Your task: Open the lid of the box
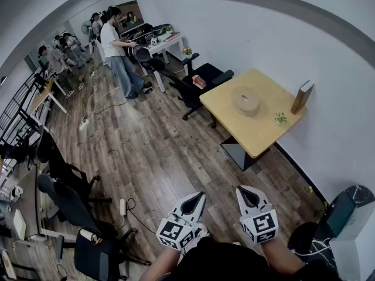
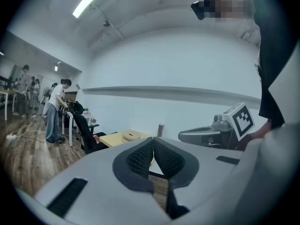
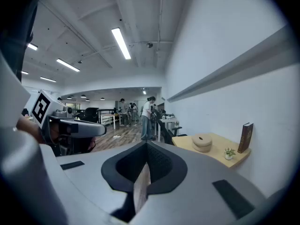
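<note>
The left gripper (image 1: 198, 196) and right gripper (image 1: 244, 190) both sit pinched together and empty, with the round beige lidded box (image 1: 245, 100) on the pale wooden table (image 1: 258, 134) far ahead of their jaws, so stepping closer first seems best.

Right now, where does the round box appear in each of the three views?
Head view: the round box is at the upper right, on the wooden table.
Left gripper view: the box is small, left of centre, far off.
Right gripper view: the box is right of centre, left of the upright book.
Shared landmark: the wooden table under it.
</note>
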Demonstrator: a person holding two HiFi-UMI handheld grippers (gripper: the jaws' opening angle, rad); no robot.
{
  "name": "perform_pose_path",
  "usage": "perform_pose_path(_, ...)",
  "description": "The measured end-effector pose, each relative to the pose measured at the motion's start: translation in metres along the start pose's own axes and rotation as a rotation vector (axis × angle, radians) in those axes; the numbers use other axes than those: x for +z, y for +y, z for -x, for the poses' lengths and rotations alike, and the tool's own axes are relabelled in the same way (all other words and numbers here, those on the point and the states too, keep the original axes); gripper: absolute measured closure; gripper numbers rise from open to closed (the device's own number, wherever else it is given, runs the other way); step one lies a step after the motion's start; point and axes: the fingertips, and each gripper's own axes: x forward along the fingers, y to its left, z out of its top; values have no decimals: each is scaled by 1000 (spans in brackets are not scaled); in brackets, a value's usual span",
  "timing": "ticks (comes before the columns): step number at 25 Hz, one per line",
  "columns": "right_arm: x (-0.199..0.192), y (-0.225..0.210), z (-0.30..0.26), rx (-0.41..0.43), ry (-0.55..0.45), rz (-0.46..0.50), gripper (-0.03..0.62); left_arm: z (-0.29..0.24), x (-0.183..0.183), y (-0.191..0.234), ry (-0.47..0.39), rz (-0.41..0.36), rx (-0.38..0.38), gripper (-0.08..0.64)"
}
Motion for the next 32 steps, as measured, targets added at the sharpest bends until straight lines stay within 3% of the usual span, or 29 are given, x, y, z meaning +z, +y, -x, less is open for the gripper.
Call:
perform_pose_path(8,-3,2,2,-10,9,-1,572,11,-3,0,2,-3,14,541)
perform_pose_path(13,9,5,-6,-4,-36,-43,572,14,-6,11,9,15,25,541)
perform_pose_path(21,36,20,-29,65,-117,-50,572,11,7,41,-12,18,40,541)
perform_pose_path(32,66,43,-100,39,-143,-3,571,13,17,102,-15,17,24,541)
